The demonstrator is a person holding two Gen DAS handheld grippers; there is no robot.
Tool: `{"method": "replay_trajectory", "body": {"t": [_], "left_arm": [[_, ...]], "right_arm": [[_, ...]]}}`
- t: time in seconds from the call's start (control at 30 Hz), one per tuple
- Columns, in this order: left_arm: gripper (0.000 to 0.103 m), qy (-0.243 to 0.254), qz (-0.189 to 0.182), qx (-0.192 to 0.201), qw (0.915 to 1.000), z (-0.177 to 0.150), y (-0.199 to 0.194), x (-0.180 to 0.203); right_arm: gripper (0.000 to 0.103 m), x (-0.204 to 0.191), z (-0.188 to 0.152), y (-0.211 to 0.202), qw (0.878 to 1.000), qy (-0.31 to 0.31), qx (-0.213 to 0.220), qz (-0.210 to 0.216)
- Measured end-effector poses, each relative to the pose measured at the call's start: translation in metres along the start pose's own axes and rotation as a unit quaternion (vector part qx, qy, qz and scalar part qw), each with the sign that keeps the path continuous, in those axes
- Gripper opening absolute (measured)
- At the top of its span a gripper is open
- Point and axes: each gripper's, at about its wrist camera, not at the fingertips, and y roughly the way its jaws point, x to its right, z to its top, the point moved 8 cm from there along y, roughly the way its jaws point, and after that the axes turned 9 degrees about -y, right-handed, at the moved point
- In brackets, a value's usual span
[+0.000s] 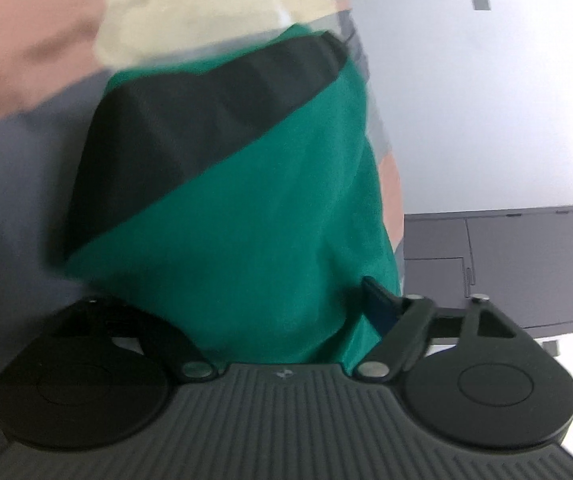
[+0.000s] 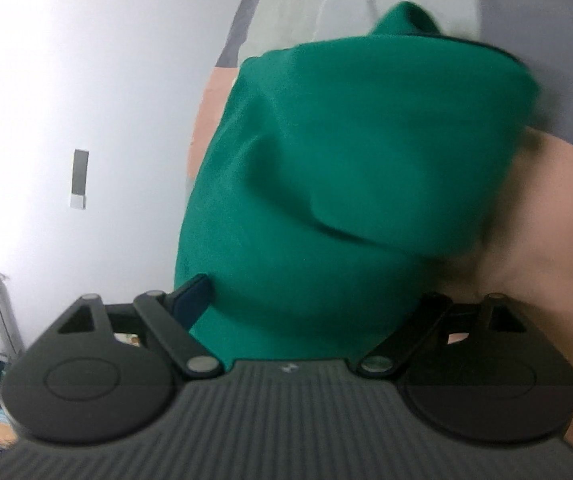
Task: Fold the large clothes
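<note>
Matt green cloth garment (image 1: 246, 216) with a darker ribbed band (image 1: 206, 104).

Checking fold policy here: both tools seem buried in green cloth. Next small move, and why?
Probably draw the two apart to tension it. The green garment bunches over the left tool and sags in a fold over the right tool; its dark band is rumpled.

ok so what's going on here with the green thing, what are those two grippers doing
A person is holding up a large green fabric garment with a dark band, one handheld gripper on each side. The left gripper has green cloth bunched between its fingers, and the right gripper is buried in the same cloth, so both appear to be gripping it. The garment hangs in the air against a pale wall, in front of blurred patchwork bedding in pink, cream and grey. The fold is not finished.
</note>
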Motion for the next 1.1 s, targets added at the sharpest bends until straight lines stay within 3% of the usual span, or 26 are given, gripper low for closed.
{"method": "replay_trajectory", "body": {"t": [0.07,0.1,0.13,0.2,0.33,0.67,0.77,0.87,0.93,1.0,1.1], "left_arm": [[0.057,0.014,0.002,0.011,0.9998,0.000,-0.004,0.004],[0.045,0.016,0.000,0.014,0.9998,0.000,-0.006,0.006],[0.036,0.022,-0.003,0.016,0.9996,-0.001,-0.010,0.008],[0.030,0.038,-0.007,0.024,0.9990,-0.003,-0.017,0.015],[0.026,0.066,-0.015,0.032,0.9972,-0.010,-0.035,0.026],[0.026,0.138,-0.029,0.023,0.9897,-0.038,-0.122,0.058],[0.026,0.162,-0.022,0.023,0.9862,-0.044,-0.136,0.061],[0.028,0.171,-0.004,0.019,0.9851,-0.046,-0.133,0.054],[0.039,0.158,0.004,0.009,0.9875,-0.043,-0.127,0.046],[0.048,0.145,0.001,-0.003,0.9894,-0.040,-0.122,0.043],[0.056,0.139,-0.017,-0.010,0.9902,-0.038,-0.123,0.045]], "right_arm": [[0.072,-0.003,0.002,0.000,1.000,-0.026,-0.003,-0.001],[0.062,-0.006,0.003,0.000,0.999,-0.041,-0.006,-0.001],[0.059,-0.010,0.003,-0.001,0.998,-0.055,-0.007,0.000],[0.047,-0.018,0.005,-0.005,0.997,-0.077,-0.005,0.001],[0.041,-0.028,0.005,-0.019,0.993,-0.117,0.000,0.001],[0.040,-0.069,-0.006,-0.097,0.984,-0.176,-0.002,0.042],[0.040,-0.075,-0.012,-0.122,0.981,-0.190,-0.005,0.048],[0.041,-0.071,-0.017,-0.119,0.981,-0.191,-0.015,0.033],[0.043,-0.065,-0.018,-0.112,0.982,-0.186,-0.026,0.023],[0.057,-0.060,-0.019,-0.110,0.984,-0.173,-0.036,0.028],[0.065,-0.066,-0.023,-0.118,0.982,-0.180,-0.034,0.042]]}}
